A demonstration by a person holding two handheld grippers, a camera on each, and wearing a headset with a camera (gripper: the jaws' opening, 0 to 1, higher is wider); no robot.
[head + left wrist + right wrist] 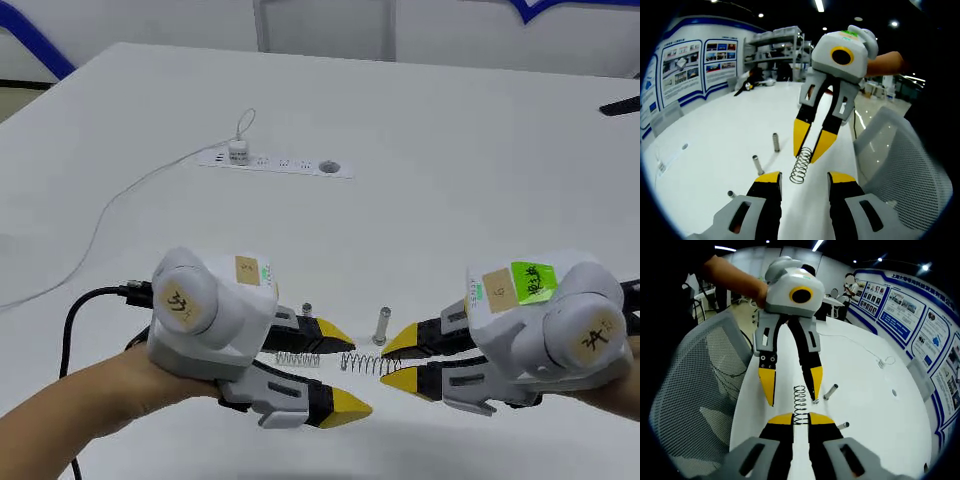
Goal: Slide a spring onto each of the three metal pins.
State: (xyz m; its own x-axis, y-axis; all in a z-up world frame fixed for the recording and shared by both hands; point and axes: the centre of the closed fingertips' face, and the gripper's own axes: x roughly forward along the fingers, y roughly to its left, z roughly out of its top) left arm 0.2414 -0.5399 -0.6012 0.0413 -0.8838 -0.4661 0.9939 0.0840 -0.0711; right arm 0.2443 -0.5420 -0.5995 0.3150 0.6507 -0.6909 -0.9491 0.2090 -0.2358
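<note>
A steel spring (368, 362) is held level just above the white table (430, 200). My right gripper (400, 360) is shut on its right end. In the right gripper view the spring (799, 407) runs forward from between my right gripper's (800, 420) yellow tips. My left gripper (348, 372) faces it, open, its jaws on either side of the spring's free end. That end (801, 169) sits just ahead of the left gripper (804, 178). A second spring (297, 358) lies on the table by the left jaws. Short metal pins (381, 325) (307, 310) stand just behind, and three pins (775, 142) (757, 164) (731, 194) line up in the left gripper view.
A white power strip (275, 162) with a plugged-in charger (238, 150) and its thin cable lies mid-table. A black cable (85, 305) trails from the left gripper. A grey mesh chair (700, 390) stands at the near table edge. A dark object (620, 105) is at the far right.
</note>
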